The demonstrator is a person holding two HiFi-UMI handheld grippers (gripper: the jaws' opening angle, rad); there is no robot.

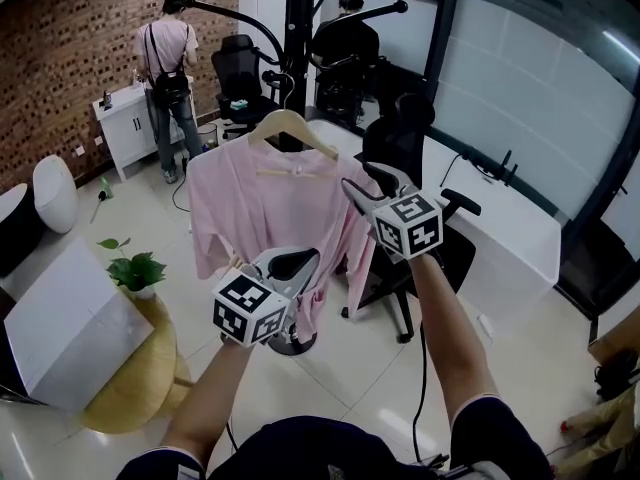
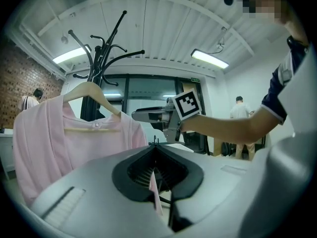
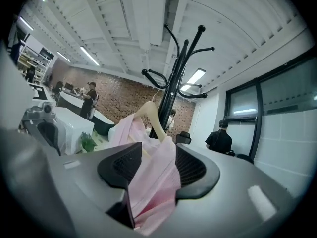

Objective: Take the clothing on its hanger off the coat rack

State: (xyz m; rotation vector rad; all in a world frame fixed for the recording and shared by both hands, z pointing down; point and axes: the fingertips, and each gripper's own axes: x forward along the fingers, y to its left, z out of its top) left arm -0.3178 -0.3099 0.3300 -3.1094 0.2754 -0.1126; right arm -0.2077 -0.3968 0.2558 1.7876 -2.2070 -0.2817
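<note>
A pink garment [image 1: 260,208] hangs on a wooden hanger [image 1: 295,128] whose hook sits on the black coat rack [image 1: 297,28]. My left gripper [image 1: 300,260] is at the garment's lower hem, level with it. In the left gripper view its jaws [image 2: 157,175] are shut, with a thin edge of pink cloth [image 2: 155,195] pinched between them. My right gripper [image 1: 358,190] is at the garment's right sleeve. Its jaws [image 3: 153,167] stand apart, and a fold of the pink cloth [image 3: 156,187] lies loosely between them. The hanger [image 3: 148,113] and the rack [image 3: 178,68] rise beyond.
A black office chair [image 1: 400,138] stands right behind the rack, beside a white desk [image 1: 500,228]. At the left is a round wooden table [image 1: 140,368] with a plant [image 1: 135,268] and a white box [image 1: 65,328]. A person [image 1: 168,58] stands at the back.
</note>
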